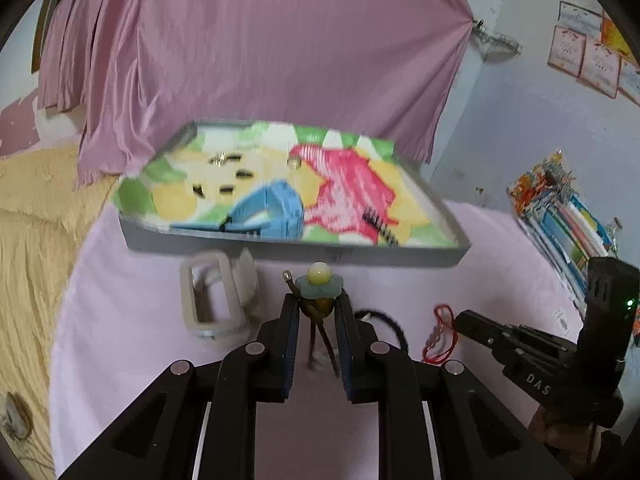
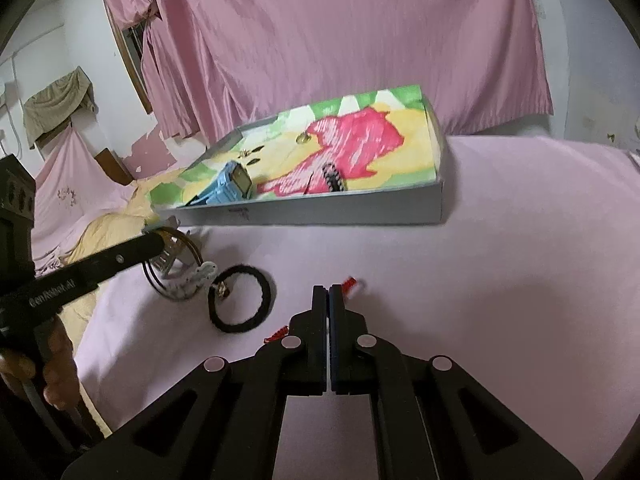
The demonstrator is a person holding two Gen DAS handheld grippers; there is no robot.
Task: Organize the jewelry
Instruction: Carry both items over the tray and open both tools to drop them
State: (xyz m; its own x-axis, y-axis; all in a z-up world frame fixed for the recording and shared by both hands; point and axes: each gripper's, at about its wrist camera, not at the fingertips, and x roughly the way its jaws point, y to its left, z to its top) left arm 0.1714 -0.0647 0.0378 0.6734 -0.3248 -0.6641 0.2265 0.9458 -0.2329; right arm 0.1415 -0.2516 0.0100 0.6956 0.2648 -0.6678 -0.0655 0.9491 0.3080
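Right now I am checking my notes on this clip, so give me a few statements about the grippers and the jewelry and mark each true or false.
1. The left gripper is shut on a flower pendant with a cord. True.
2. The right gripper is wide open. False: it is shut, with a red cord showing at its tip.
3. The black ring lies in the tray. False: it lies on the pink cloth, outside the tray.
4. The tray's floor bears a bright print. True.
5. A pale box lies left of the left gripper. True.
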